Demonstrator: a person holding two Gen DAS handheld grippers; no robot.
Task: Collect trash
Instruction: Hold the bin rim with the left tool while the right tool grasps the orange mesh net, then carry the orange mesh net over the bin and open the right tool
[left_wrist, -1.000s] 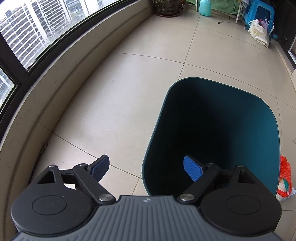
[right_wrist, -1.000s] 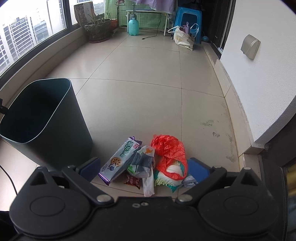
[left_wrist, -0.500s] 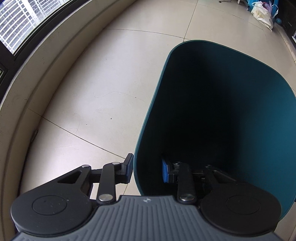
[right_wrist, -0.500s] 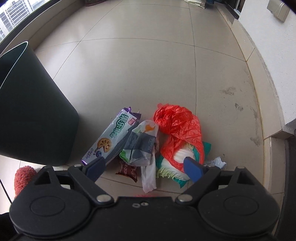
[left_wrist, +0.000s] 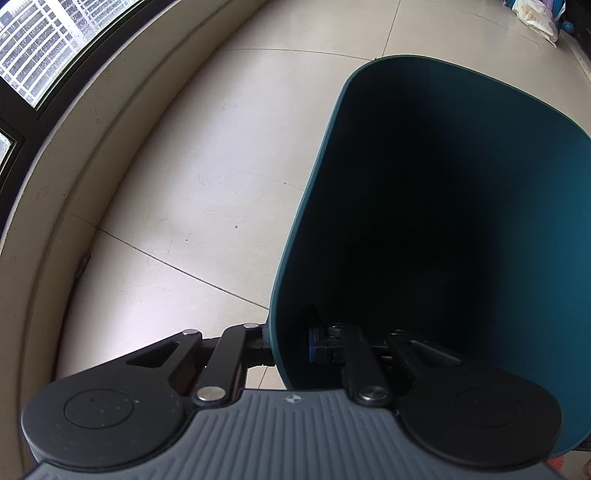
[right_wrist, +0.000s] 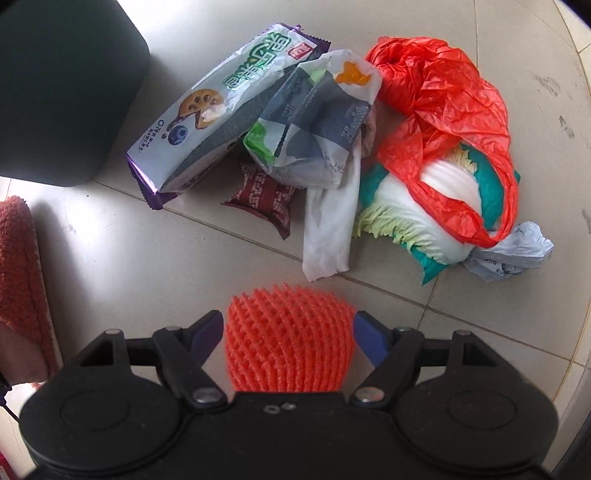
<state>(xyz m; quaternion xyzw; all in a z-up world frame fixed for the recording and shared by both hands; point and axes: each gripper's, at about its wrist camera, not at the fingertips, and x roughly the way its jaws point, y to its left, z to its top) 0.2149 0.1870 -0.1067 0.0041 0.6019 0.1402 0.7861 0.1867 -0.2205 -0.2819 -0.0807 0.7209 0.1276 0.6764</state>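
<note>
My left gripper (left_wrist: 288, 341) is shut on the near wall of the dark teal bin (left_wrist: 535, 177), one finger outside and one inside. The bin also shows at the top left of the right wrist view (right_wrist: 66, 92). My right gripper (right_wrist: 288, 328) is open low over the floor, with an orange foam fruit net (right_wrist: 288, 339) between its fingers, apart from both pads. Beyond it lies a trash pile: a biscuit wrapper (right_wrist: 218, 107), a crumpled printed bag (right_wrist: 321, 122), a small dark red wrapper (right_wrist: 266, 195), a red plastic bag (right_wrist: 443, 110) and a cabbage-print pack (right_wrist: 436, 206).
A low curved wall and window (left_wrist: 55, 122) run along the left of the bin. A white plastic bag (left_wrist: 535, 14) lies far back. An orange fuzzy slipper (right_wrist: 22, 280) sits at the left edge of the right wrist view. A crumpled tissue (right_wrist: 513, 251) lies right of the pile.
My left gripper has closed fully onto the bin wall. My right gripper has dropped toward the floor, bringing the orange foam net between its open fingers.
</note>
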